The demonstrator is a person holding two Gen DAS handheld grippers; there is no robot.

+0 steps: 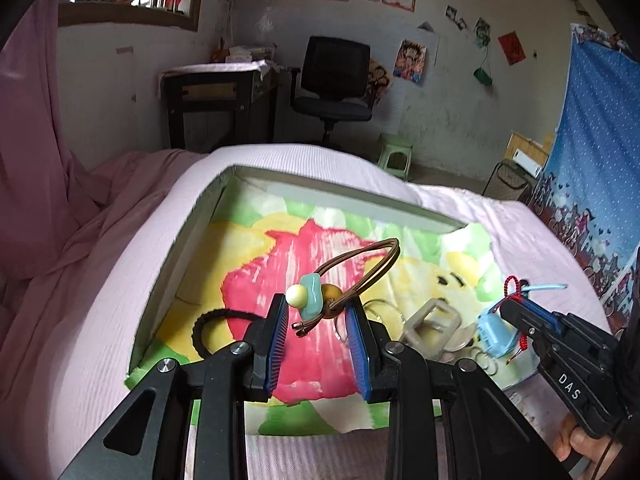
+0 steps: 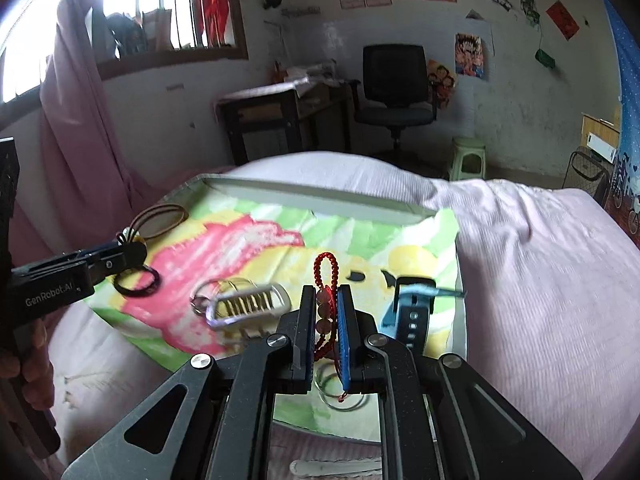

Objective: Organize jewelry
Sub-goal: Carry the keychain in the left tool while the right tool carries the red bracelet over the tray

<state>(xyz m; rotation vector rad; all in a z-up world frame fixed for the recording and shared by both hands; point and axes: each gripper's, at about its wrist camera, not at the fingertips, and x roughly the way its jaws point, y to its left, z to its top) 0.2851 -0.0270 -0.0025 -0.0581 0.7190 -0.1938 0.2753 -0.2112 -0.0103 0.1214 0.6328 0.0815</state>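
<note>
A pink-sheeted bed (image 1: 100,320) carries a shallow box (image 1: 192,216) lined with a flower-printed cloth (image 1: 280,264). On the cloth lie a blue watch (image 2: 412,312), a clear hair claw clip (image 2: 248,306) and a black hair tie (image 2: 138,282), each apart from the others. The left tongs (image 1: 318,314) pinch a brown cord bracelet (image 1: 360,264) by its cream and jade-green beads, lifted above the cloth. The right tongs (image 2: 325,312) are closed on a red string bracelet (image 2: 326,268) with round beads, its loop standing up between the fingers.
</note>
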